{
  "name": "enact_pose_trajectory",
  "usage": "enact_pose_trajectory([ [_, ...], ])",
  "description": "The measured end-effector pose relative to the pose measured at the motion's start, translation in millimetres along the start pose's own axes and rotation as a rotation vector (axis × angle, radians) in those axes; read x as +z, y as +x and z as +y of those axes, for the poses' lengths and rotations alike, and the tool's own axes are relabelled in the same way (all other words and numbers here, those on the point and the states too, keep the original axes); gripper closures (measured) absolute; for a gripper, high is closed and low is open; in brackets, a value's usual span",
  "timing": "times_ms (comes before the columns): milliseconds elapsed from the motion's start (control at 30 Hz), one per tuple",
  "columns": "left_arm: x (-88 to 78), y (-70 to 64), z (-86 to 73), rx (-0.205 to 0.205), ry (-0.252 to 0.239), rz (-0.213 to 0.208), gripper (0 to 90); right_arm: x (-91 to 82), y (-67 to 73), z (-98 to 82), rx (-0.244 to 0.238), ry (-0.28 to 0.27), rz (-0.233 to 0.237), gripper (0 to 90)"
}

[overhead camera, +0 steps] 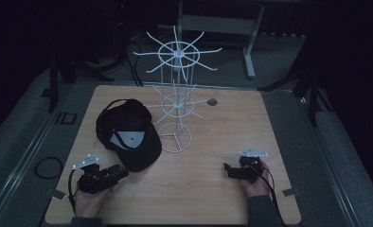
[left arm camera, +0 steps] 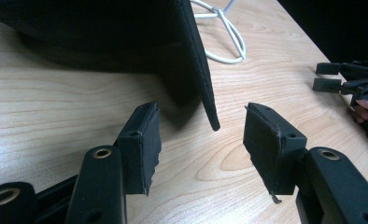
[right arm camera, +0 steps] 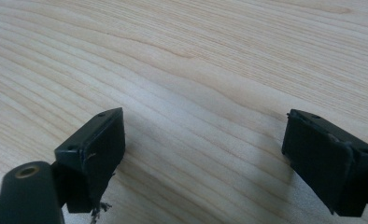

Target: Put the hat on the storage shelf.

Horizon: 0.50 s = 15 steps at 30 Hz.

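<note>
Dim light is falling on a pale wooden table with dark floor lying around it. Low at the near left, the left gripper is resting in the person's left hand, its jaws standing wide and gripping nothing. From the left gripper view, the stiff edge of the cap's brim is hanging just beyond the gap between the pads, not touching either one. That black cap is lying on the table's left half with its brim pointing toward the left gripper, and the high view is showing the brim tip just beside the jaw tips. Just right of the cap, a white wire rack is standing upright on its ring base. Well apart, at the near right, the right gripper is sitting in the right hand, its jaws also spread wide over bare wood, holding nothing.
</note>
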<state>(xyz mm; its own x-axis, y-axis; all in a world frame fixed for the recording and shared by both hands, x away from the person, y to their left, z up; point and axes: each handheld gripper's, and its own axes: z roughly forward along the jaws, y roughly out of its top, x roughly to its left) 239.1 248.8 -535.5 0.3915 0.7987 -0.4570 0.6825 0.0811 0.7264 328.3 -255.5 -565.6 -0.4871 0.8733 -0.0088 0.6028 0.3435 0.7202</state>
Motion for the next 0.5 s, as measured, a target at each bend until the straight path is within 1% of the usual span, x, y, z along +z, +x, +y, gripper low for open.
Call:
enact_pose_trajectory([
  [167, -0.3, 0.0, 0.6, 0.000, -0.001, -0.001, 46.3, 0.0, 0.0, 0.0, -0.001, 0.000, 0.000, 13.0],
  [500, -1.1, -1.3, 3.8, 0.008, 0.000, 0.020, 46.8, 0.0, 0.0, 0.0, 0.000, 0.000, 0.000, 13.0],
])
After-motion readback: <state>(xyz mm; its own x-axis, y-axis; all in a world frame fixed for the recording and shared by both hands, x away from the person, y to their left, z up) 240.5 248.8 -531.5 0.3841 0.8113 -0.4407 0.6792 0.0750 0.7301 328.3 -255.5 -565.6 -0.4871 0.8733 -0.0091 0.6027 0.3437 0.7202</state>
